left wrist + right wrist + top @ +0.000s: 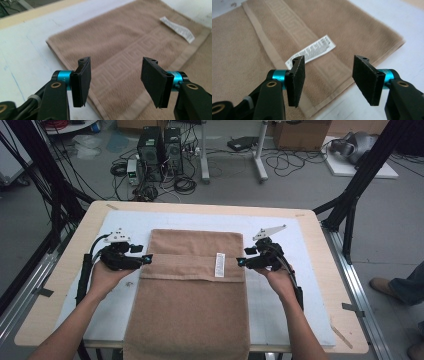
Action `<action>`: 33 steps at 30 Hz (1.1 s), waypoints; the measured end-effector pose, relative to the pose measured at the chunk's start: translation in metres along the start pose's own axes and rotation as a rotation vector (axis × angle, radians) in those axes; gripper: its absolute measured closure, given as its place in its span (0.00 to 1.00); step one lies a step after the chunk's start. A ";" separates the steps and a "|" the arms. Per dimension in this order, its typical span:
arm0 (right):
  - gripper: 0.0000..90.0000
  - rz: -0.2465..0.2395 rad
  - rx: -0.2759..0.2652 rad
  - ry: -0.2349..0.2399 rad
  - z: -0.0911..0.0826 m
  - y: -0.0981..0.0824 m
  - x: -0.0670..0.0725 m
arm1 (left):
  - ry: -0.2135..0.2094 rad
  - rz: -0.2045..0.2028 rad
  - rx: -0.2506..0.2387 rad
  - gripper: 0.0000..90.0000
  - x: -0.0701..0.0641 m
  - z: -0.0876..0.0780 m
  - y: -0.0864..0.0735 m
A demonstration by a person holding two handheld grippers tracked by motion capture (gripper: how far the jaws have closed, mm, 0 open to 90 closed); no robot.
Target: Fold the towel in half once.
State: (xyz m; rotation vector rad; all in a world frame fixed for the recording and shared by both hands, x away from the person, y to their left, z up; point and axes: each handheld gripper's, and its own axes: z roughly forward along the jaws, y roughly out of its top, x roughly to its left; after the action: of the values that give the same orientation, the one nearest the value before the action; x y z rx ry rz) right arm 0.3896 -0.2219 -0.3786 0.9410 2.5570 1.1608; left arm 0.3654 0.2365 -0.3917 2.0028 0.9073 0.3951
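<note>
My brown towel (192, 290) lies flat on the white mat (280, 305) on my tabletop (60, 285). Its long side runs from 12 o'clock to 6 o'clock, and the near end hangs over the tabletop's edge. The far end is folded back toward me, so a band with a square maze pattern shows.

A small white tag (219, 265) sits on that folded part, toward 3 o'clock. It has tiny grey writing, but it is too small and blurry for me to read.

My left tool (147, 259) is at 9 o'clock of the towel, pointing in at the folded edge. Its jaws stand wide with nothing between them. My right tool (241, 262) is at 3 o'clock, pointing in the other way, near the tag. Its jaws are wide too and hold nothing. Both my hands lie low and level, just over the towel's side edges.
</note>
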 end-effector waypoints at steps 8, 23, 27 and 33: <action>0.60 -0.006 0.070 0.035 0.028 -0.021 0.009 | -0.004 0.004 0.081 0.56 -0.004 0.017 -0.026; 0.93 -0.021 0.117 0.009 0.044 -0.030 0.008 | 0.002 0.032 0.134 0.95 -0.010 0.037 -0.029; 0.94 -0.034 0.115 0.012 0.039 -0.026 0.009 | 0.000 0.021 0.109 0.95 -0.010 0.031 -0.026; 0.94 -0.045 0.079 0.049 0.030 -0.021 0.011 | -0.018 0.006 0.060 0.96 -0.009 0.015 -0.021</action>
State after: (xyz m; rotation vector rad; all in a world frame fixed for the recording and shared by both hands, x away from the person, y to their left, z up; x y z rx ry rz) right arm 0.3830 -0.2071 -0.4125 0.8767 2.6663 1.0912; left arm 0.3581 0.2284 -0.4166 2.0616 0.9114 0.3563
